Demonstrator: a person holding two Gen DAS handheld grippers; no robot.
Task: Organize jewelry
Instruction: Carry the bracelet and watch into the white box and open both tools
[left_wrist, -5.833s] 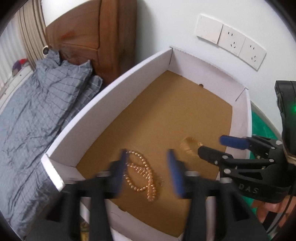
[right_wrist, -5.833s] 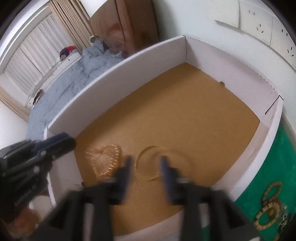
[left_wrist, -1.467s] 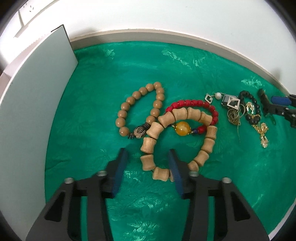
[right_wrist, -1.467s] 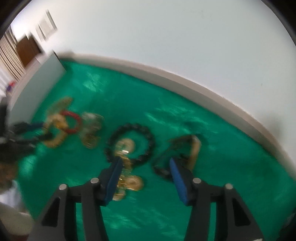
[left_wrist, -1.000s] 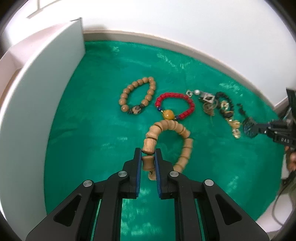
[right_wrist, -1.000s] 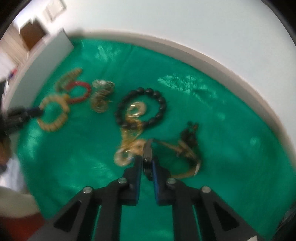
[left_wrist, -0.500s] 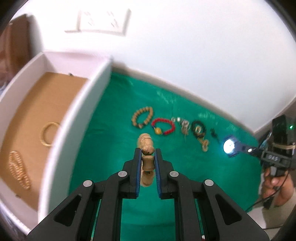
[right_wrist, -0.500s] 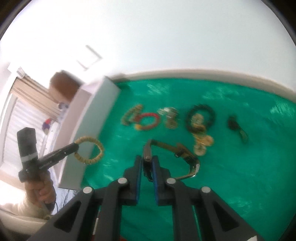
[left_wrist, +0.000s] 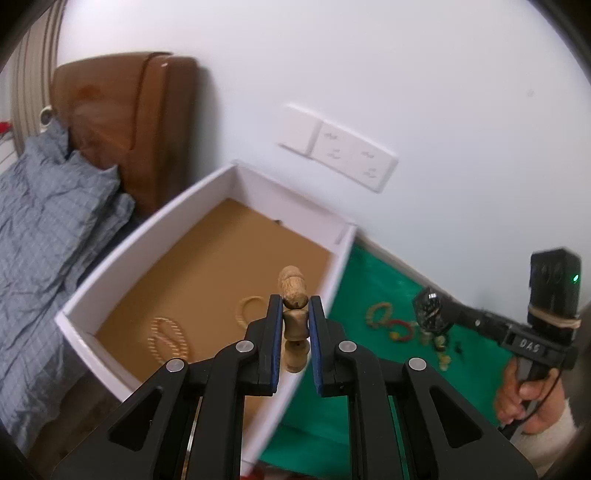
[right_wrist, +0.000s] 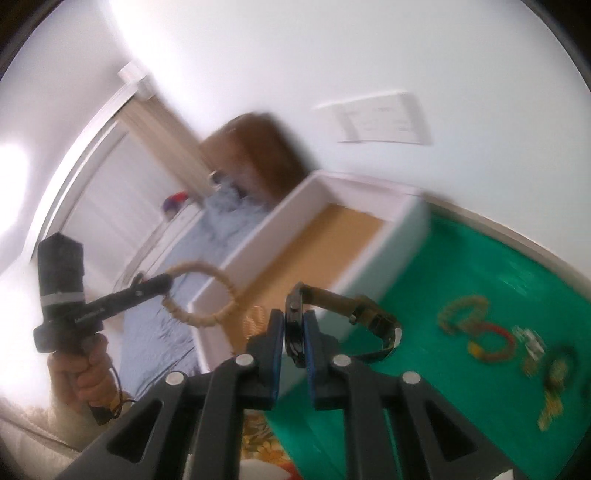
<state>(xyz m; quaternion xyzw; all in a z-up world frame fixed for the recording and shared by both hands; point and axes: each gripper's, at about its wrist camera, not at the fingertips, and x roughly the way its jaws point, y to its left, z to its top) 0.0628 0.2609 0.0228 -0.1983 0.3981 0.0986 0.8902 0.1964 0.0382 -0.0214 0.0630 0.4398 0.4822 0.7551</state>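
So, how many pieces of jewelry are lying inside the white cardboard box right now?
2. A gold bead necklace lies near the box's front-left corner, and a thin gold bangle lies right of it. The left gripper may hide more.

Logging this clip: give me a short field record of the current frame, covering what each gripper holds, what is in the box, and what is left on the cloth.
left gripper: shut on wooden bead bracelet, held above the box's near edge
right gripper: shut on watch, held in the air
white box: open, brown floor; holds a pearl strand and a gold bangle
green cloth: several bracelets and small pieces lie on it, blurred
task state: both held items not yet in the box
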